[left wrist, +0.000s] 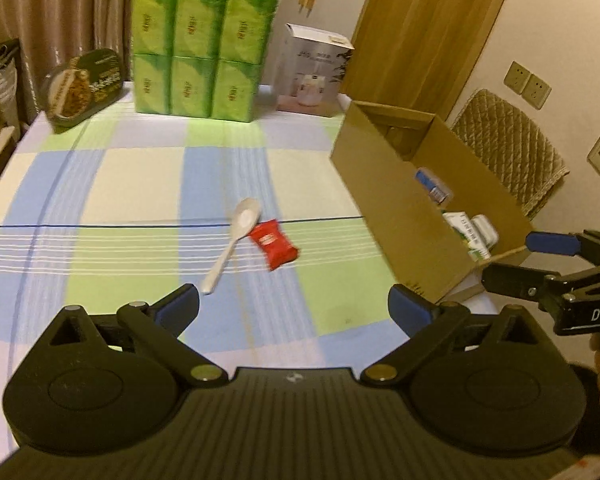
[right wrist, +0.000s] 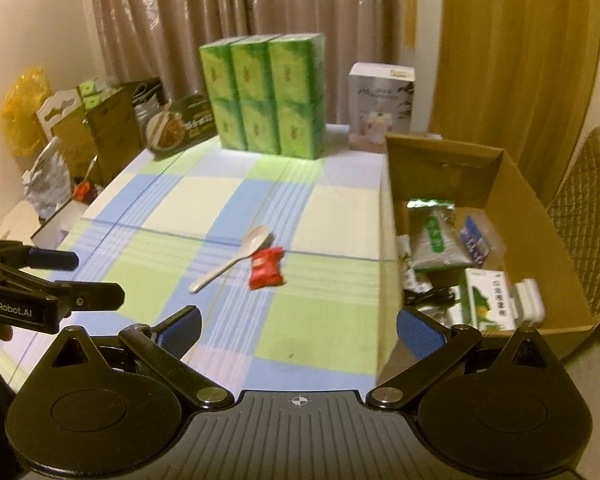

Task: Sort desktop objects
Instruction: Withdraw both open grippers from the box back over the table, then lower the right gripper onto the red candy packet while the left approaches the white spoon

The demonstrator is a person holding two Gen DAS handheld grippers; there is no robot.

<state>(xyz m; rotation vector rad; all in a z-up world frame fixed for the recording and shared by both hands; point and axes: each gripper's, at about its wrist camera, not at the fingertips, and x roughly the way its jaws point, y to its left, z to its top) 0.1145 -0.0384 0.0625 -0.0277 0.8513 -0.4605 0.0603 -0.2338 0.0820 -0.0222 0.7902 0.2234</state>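
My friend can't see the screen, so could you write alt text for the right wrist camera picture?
A white spoon and a red snack packet lie touching on a checked tablecloth, ahead of the right gripper, whose jaws are open and empty. To the right is an open cardboard box of packets; green tissue packs stand behind.

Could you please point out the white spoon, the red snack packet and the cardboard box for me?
white spoon [left wrist: 247,212], left wrist view, on its bowl.
red snack packet [right wrist: 265,269], right wrist view, on the middle of the wrapper.
cardboard box [right wrist: 528,216], right wrist view, on its far inner wall.
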